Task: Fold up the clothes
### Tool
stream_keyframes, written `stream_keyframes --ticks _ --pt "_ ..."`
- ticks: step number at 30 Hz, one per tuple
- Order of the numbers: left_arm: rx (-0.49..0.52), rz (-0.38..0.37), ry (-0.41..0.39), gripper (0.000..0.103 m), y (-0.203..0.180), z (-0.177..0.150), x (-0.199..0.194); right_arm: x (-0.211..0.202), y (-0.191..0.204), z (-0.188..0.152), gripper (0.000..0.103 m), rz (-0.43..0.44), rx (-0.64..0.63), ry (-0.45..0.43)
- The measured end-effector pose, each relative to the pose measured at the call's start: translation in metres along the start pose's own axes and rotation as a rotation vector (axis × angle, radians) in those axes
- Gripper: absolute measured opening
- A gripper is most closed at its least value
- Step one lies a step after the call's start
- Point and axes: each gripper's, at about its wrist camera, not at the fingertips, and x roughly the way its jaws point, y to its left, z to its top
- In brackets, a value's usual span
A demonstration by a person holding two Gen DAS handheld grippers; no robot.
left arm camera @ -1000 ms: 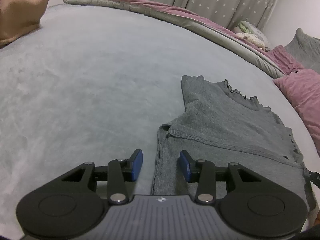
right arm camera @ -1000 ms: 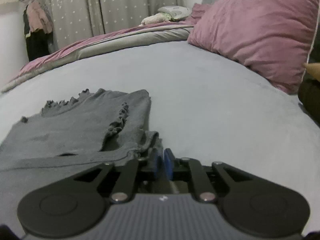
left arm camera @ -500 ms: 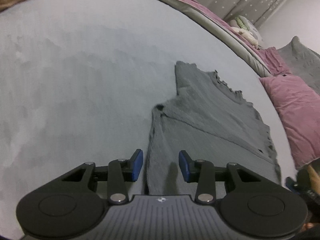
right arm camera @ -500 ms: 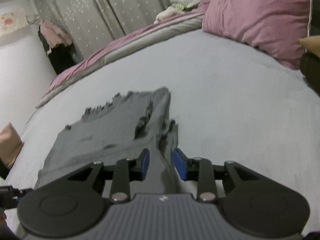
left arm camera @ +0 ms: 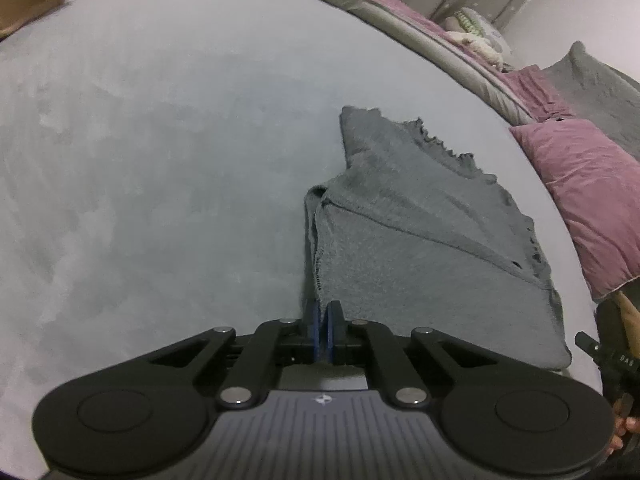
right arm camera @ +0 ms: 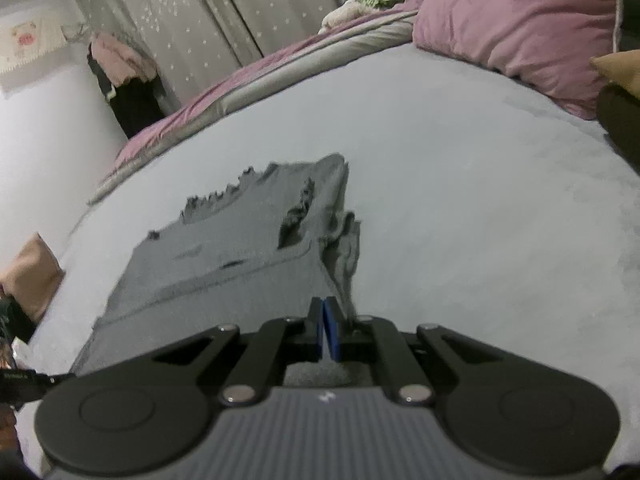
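Left gripper (left arm camera: 323, 322): blue pads pressed together, pinching the near left corner of the grey knit top (left arm camera: 420, 240) at its stitched side edge.
Right gripper (right arm camera: 325, 330): blue pads closed on the near right corner of the same top (right arm camera: 224, 256); cloth bunched in loose folds just ahead and to the right of the pads.
Grey knit top: spread ahead of both grippers on the pale grey bedspread (left arm camera: 160, 160), partly folded, one layer lying diagonally over the lower one; ruffled trim along the far edge.
Near hem: stretched between the two grippers, lifted slightly off the bed at both held corners.
Pink pillow (right arm camera: 516, 20): well ahead and to the right of the right gripper, apart from the top.
Tan cushion (right arm camera: 30, 276): far left of the right gripper, at the bed edge.
Starred curtains (right arm camera: 208, 20): behind the bed, far ahead of the grippers.
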Motion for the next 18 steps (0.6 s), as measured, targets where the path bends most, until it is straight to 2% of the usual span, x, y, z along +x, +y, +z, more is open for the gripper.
stream_keyframes --ticks 7,9,11,12,16,18 --pt "0.026 -0.024 0.048 0.003 0.005 0.002 -0.002 -0.008 -0.012 0.003 0.004 -0.004 0.043 -0.007" --pt "0.024 -0.016 0.064 0.004 0.006 0.001 0.001 -0.006 -0.014 0.002 0.011 0.018 0.050 0.009" --pt "0.023 -0.008 0.065 0.004 0.005 0.000 0.003 -0.003 -0.012 0.001 0.033 0.017 0.048 0.014" --pt "0.022 -0.004 0.064 0.004 0.004 0.000 0.003 -0.002 -0.010 0.000 0.035 0.014 0.042 0.015" --pt "0.021 0.004 0.065 0.004 0.004 -0.001 0.006 0.003 -0.002 -0.002 0.034 0.014 0.007 0.023" --pt "0.025 0.011 0.068 0.004 0.003 -0.002 0.008 0.009 0.003 -0.005 0.028 -0.001 -0.018 0.038"
